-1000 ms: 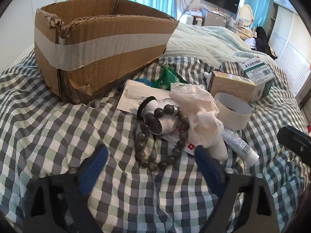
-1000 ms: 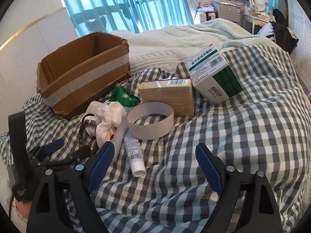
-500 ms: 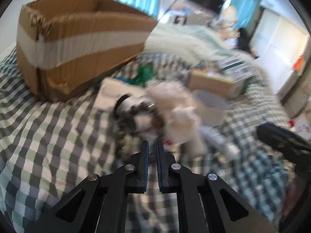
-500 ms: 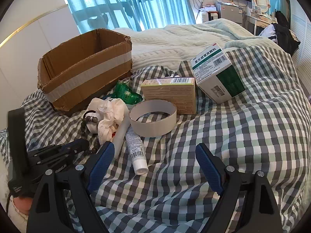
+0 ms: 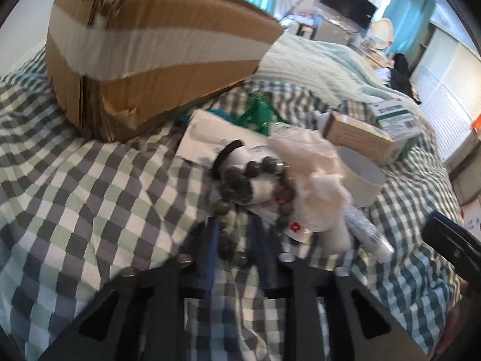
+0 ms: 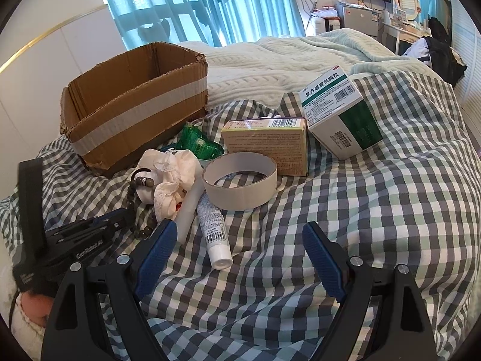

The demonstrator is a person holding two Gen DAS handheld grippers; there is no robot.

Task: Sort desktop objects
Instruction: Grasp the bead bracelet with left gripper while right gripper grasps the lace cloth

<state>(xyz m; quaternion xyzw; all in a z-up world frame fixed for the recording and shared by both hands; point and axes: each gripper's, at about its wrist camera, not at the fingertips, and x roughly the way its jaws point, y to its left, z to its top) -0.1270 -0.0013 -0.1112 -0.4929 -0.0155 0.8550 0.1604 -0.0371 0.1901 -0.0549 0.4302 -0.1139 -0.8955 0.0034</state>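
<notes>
A: How will the bead bracelet point(image 5: 237, 192) handle? It lies on the checked bed cover point(image 5: 90, 180) before the cardboard box point(image 5: 144, 57).

B: Light, limp, probably slippery; take 1 strand at its near loop.

A: And the left gripper point(image 5: 233, 240)?

B: Tilted steeply down, jaws opening narrowly astride that strand. The right gripper point(image 6: 237, 258) hangs wide open, empty.
</notes>
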